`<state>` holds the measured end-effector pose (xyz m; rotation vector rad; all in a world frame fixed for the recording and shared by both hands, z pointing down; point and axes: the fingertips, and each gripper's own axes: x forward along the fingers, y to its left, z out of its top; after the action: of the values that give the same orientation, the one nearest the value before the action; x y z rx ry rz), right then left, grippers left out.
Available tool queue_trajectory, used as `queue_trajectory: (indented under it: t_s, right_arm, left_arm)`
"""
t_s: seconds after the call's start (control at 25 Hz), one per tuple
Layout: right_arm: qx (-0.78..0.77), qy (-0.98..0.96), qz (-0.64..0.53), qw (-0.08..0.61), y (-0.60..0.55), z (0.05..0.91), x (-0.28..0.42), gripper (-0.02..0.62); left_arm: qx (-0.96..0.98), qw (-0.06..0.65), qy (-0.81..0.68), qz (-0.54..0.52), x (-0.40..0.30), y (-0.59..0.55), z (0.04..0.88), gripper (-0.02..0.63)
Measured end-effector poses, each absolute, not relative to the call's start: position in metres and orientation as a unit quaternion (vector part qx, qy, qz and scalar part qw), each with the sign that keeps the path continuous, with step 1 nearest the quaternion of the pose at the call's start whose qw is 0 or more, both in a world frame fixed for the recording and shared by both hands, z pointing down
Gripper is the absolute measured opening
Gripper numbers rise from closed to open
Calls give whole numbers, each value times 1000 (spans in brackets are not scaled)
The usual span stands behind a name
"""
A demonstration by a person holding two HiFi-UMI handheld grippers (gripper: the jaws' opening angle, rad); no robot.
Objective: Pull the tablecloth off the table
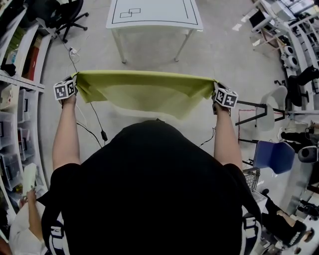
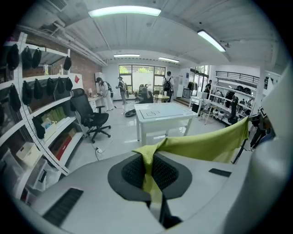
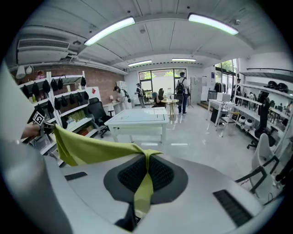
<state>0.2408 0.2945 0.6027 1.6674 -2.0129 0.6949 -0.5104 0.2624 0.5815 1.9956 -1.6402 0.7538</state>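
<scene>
A yellow-green tablecloth (image 1: 144, 89) hangs stretched in the air between my two grippers, well clear of the white table (image 1: 154, 12) ahead. My left gripper (image 1: 75, 82) is shut on the cloth's left corner, and the pinched cloth (image 2: 149, 167) runs down between its pads. At the other end my right gripper (image 1: 215, 89) is shut on the right corner, where the cloth (image 3: 145, 180) is clamped the same way. From each corner the cloth (image 2: 206, 144) sags toward the other hand. The table's top (image 3: 139, 118) is bare, with only black printed lines on it.
Shelving (image 1: 20, 99) lines the left side, and a black office chair (image 1: 67, 17) stands beyond it. A blue chair (image 1: 274, 155) and a black frame (image 1: 251, 113) stand to the right. A cable (image 1: 92, 124) trails on the floor. Several people (image 3: 183, 93) stand far off.
</scene>
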Motion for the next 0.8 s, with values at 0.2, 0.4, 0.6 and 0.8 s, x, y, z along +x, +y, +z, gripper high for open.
queue_trajectory:
  t_s: [0.2,0.4,0.6,0.8]
  right_arm:
    - [615,-734,211,196,290,554,244,23]
    - [627,-740,184,159,285,507,247,23]
    - [641,-739,174,116,280,470,251,23]
    - [644,-743,153,98,277,437,251,23]
  left_arm:
    - [736,191,-597,255,-508,254,539,25]
    - [748,154,-600,239,-505,247,495,25]
    - [756,133,-606,210,-501,239,461,25]
    - [761,114,-610,191,-500,234,430,25]
